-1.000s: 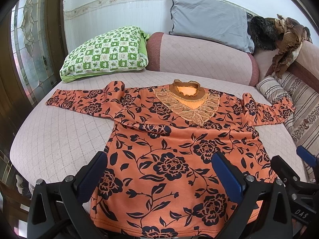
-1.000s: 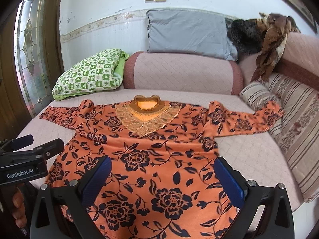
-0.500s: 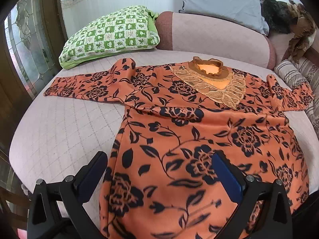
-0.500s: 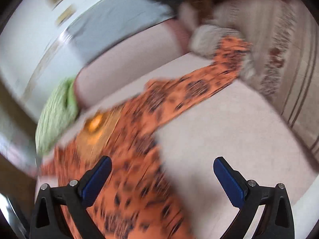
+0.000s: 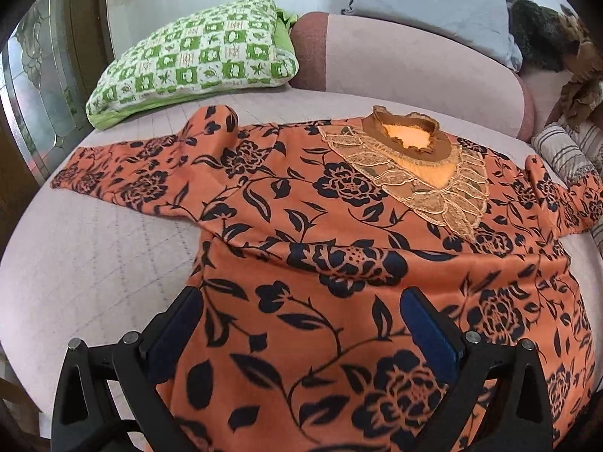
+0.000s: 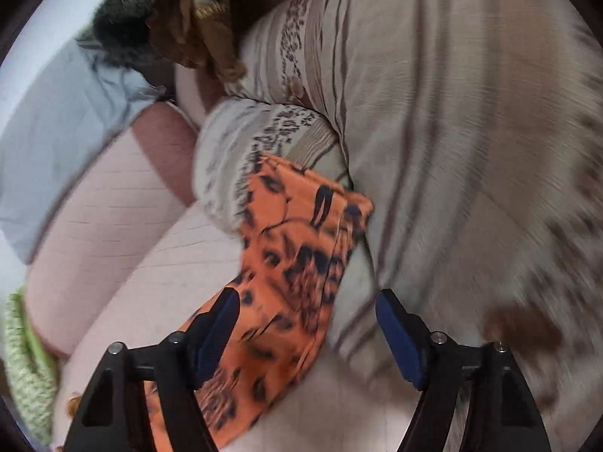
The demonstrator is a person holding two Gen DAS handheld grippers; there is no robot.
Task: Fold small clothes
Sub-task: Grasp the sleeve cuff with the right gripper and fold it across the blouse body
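Note:
An orange top with a dark floral print [image 5: 339, 248] lies spread flat, front up, on a pink quilted sofa seat [image 5: 94, 248], sleeves out to both sides, lace collar [image 5: 410, 165] at the far end. My left gripper [image 5: 301, 331] is open, hovering over the top's lower left body. My right gripper [image 6: 307, 331] is open over the right sleeve [image 6: 301, 248], whose cuff rests against a striped cushion [image 6: 433, 150]. The right wrist view is blurred.
A green checked pillow [image 5: 196, 56] lies at the far left and a grey pillow [image 5: 426, 7] on the backrest. Dark and brown clothing [image 5: 565, 49] is heaped at the far right. A glass door [image 5: 34, 86] stands left of the sofa.
The left gripper moved forward and lower over the top's body. The right gripper swung right and closer, from facing the whole top to hovering over the right sleeve's cuff.

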